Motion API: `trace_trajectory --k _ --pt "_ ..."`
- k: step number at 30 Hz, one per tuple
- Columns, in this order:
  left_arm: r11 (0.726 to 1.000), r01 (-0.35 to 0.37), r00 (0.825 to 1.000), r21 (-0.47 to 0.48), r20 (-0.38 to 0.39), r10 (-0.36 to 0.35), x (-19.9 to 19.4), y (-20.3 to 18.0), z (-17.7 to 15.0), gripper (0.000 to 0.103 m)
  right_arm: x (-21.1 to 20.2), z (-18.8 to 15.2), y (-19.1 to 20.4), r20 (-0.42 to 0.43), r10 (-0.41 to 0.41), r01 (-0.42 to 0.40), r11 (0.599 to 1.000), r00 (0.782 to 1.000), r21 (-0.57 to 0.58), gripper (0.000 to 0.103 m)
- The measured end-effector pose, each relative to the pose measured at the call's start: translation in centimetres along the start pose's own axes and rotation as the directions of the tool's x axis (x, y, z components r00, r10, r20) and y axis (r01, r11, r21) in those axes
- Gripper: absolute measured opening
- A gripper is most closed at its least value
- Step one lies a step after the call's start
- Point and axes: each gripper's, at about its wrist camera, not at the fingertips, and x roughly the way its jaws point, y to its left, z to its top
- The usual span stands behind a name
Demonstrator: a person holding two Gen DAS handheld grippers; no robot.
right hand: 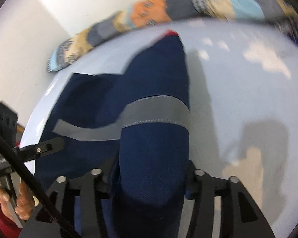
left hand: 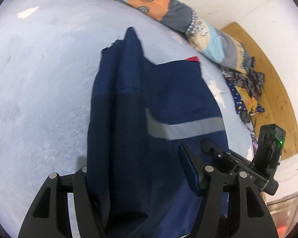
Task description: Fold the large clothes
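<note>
Because a thick fold of the navy garment [left hand: 168, 91] fills the gap of each claw, a slip is judged the nearest risk. The left claw [left hand: 135, 154] is seen with its jaws apart around a raised ridge of cloth, and the right claw [right hand: 152, 166] likewise with a rounded, doubled-over part between its fingers. In neither view can it be told whether the pads bite or merely flank the fabric. Should one side be let go while the other is held, the fold would probably be dragged askew and its edges left unmatched; cloth could also be snagged on a finger being drawn back. Both claws are pointed steeply downward at the bed, side by side and near each other, the tip of the right one being visible at the lower right of the left wrist view. The handle of the left one is gripped by a hand [right hand: 23, 204] in a red sleeve [right hand: 0, 224]. Beyond the fingers the garment is laid lengthwise on the pale bed sheet [left hand: 39, 89], partly folded, with a grey reflective band [left hand: 188, 128] crossing it and a red patch [left hand: 192, 59] at its far edge; the loose far flap could be left protruding. Farther off, a patterned quilt [left hand: 147, 0] is bunched along the bed's far side below the white wall [left hand: 248, 0], well apart from the garment.
</note>
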Motion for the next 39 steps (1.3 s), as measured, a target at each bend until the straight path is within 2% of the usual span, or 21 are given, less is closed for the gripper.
trace_trajectory --k 1,4,6,7,9,10,11,12,14,18,20,21,22,24,26,29,31,33,35,38,39 --pt "1.000 -0.004 1.000 -0.019 -0.003 0.004 0.0 0.3 -0.1 0.063 -0.1 -0.1 -0.6 -0.007 -0.001 0.002 0.999 1.000 0.034 0.065" --pt "0.994 -0.088 0.996 -0.067 0.015 0.089 -0.9 1.4 -0.9 0.071 -2.0 -0.3 -0.7 0.005 -0.041 0.041 0.998 0.999 0.050 0.065" --pt "0.985 -0.142 0.988 -0.096 0.053 0.147 -2.1 2.1 -1.8 0.073 -4.4 -0.5 0.4 0.053 -0.126 0.126 0.992 0.991 -0.001 0.065" --pt "0.981 -0.166 0.981 -0.099 0.088 0.175 -3.1 2.1 -2.4 0.073 -5.7 -0.7 1.1 0.082 -0.157 0.160 0.987 0.984 -0.028 0.065" --pt "0.974 -0.217 0.961 -0.069 0.158 0.226 -5.1 1.3 -3.8 0.073 -8.4 -1.4 2.7 0.151 -0.135 0.151 0.983 0.979 -0.100 0.065" --pt "0.963 -0.269 0.939 -0.031 0.216 0.269 -6.3 0.3 -4.9 0.073 -9.4 -2.0 3.5 0.166 -0.111 0.133 0.983 0.980 -0.128 0.065" --pt "0.955 -0.296 0.925 0.002 0.249 0.286 -6.9 -0.5 -5.8 0.073 -10.1 -2.9 4.3 0.172 -0.087 0.113 0.983 0.981 -0.143 0.065" --pt "0.944 -0.328 0.911 0.045 0.279 0.304 -7.5 -1.5 -7.2 0.073 -10.4 -3.7 4.9 0.171 -0.065 0.092 0.984 0.983 -0.153 0.059" --pt "0.923 -0.373 0.891 0.094 0.315 0.328 -7.7 -2.7 -9.3 0.073 -10.3 -5.9 6.1 0.154 -0.054 0.080 0.982 0.987 -0.169 0.039" --pt "0.887 -0.430 0.885 0.168 0.274 0.377 -5.5 -3.7 -12.9 0.073 -7.7 -9.9 7.6 0.080 -0.130 0.144 0.970 0.988 -0.198 0.033" --pt "0.842 -0.500 0.862 0.203 0.202 0.464 -2.8 -3.2 -13.3 0.074 -5.6 -11.4 7.4 0.020 -0.181 0.182 0.964 0.983 -0.195 0.033" --pt "0.834 -0.510 0.859 0.211 0.162 0.485 -1.7 -2.7 -13.4 0.074 -4.7 -11.8 7.2 0.008 -0.203 0.200 0.960 0.979 -0.197 0.033" --pt "0.839 -0.509 0.861 0.195 0.143 0.489 -1.2 -2.1 -13.2 0.078 -3.9 -11.8 6.9 -0.003 -0.198 0.194 0.962 0.980 -0.191 0.033" --pt "0.853 -0.492 0.870 0.172 0.115 0.479 -1.4 -1.7 -12.7 0.079 -3.7 -11.5 6.6 -0.017 -0.191 0.186 0.968 0.981 -0.170 0.034" --pt "0.850 -0.497 0.866 0.173 0.150 0.476 -2.3 -2.5 -12.2 0.079 -4.2 -11.2 6.5 -0.026 -0.178 0.171 0.971 0.984 -0.167 0.034" --pt "0.871 -0.458 0.881 0.175 0.221 0.419 -4.3 -3.8 -11.4 0.079 -7.1 -9.6 5.8 0.018 -0.104 0.105 0.992 0.994 -0.070 0.034" --pt "0.866 -0.468 0.871 0.177 0.260 0.417 -5.0 -4.5 -9.8 0.079 -9.2 -7.4 6.3 0.103 -0.088 0.096 0.993 0.991 -0.073 0.036" --pt "0.869 -0.459 0.874 0.185 0.269 0.404 -5.2 -4.9 -8.1 0.079 -10.4 -4.8 6.7 0.187 -0.142 0.161 0.982 0.972 -0.093 0.046" --pt "0.862 -0.468 0.868 0.194 0.280 0.409 -4.5 -5.8 -5.6 0.079 -9.8 -2.1 6.4 0.201 -0.185 0.203 0.976 0.962 -0.073 0.046" --pt "0.851 -0.495 0.849 0.174 0.304 0.432 -2.8 -6.6 -0.3 0.079 -7.5 1.7 5.8 0.196 -0.174 0.187 0.981 0.965 -0.050 0.046" --pt "0.855 -0.494 0.850 0.161 0.298 0.435 -1.9 -6.7 1.2 0.079 -6.2 3.1 5.9 0.188 -0.186 0.200 0.978 0.965 -0.060 0.046"
